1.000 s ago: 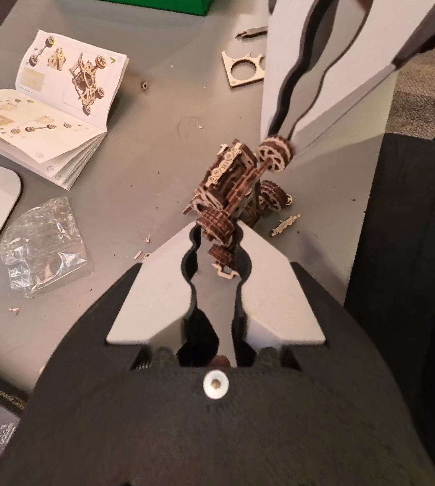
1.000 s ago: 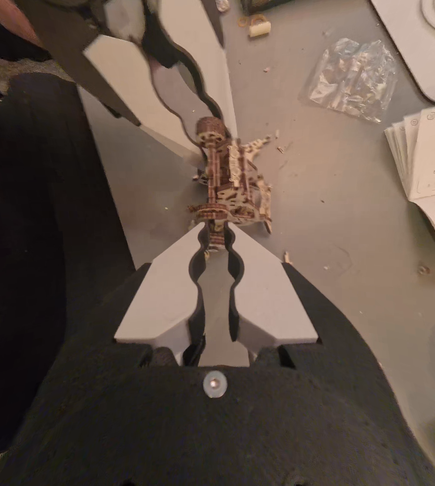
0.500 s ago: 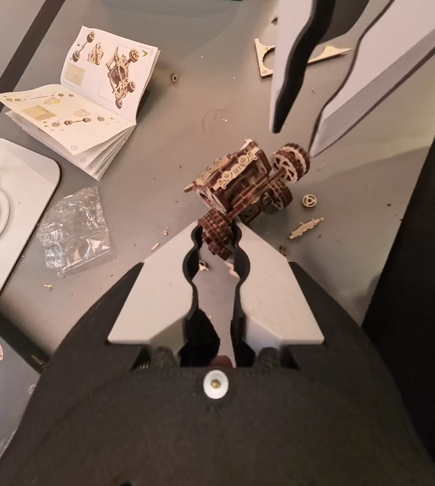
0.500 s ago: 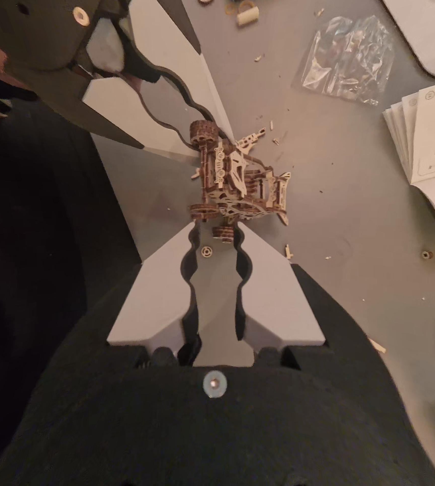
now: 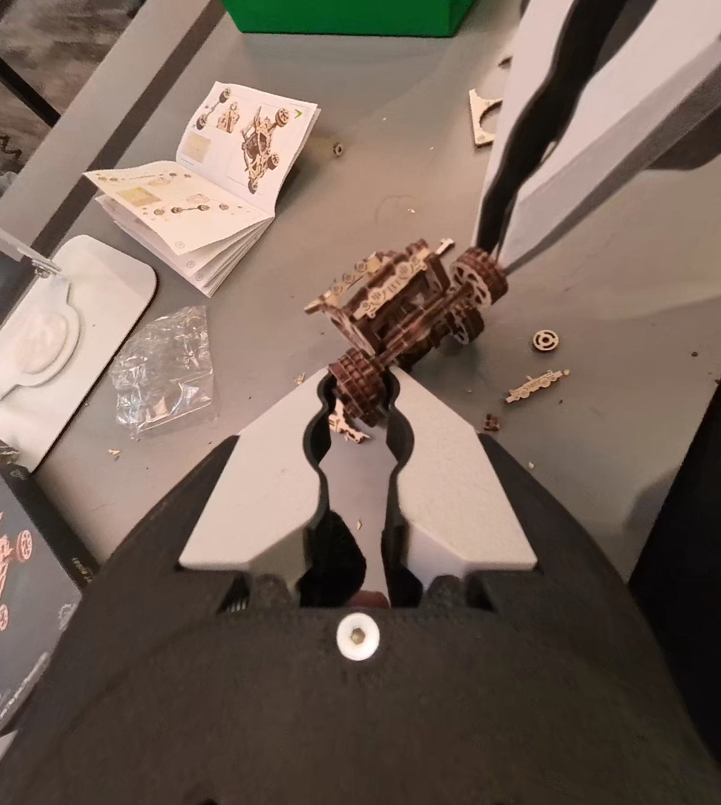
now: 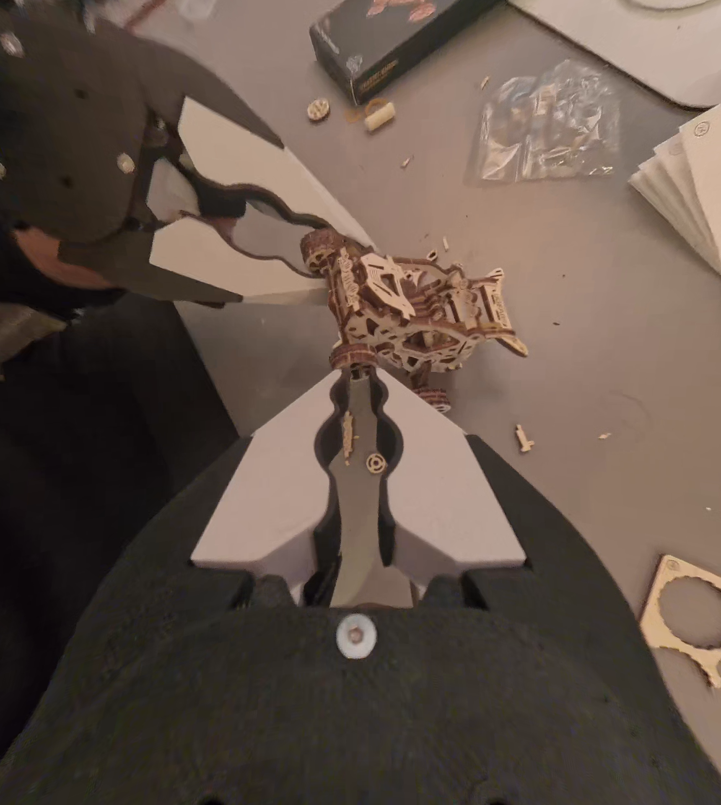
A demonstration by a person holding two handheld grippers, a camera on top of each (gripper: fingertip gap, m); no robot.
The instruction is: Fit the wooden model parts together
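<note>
Currently the wooden model (image 5: 398,305) is held just above the grey surface (image 5: 350,209), near its front edge, tilted. Left tongs (image 5: 358,387) pinch a dark wheel (image 5: 356,383) at the model's near end. Right tongs (image 6: 356,374) are narrowed almost together on a small hub beside another wheel (image 6: 352,355) at the opposite end. Loose on the surface nearby: a small ring (image 5: 546,339), a slim strip piece (image 5: 537,385). Open instruction booklet (image 5: 219,174) and crumpled plastic bag (image 5: 167,370) lie well apart.
</note>
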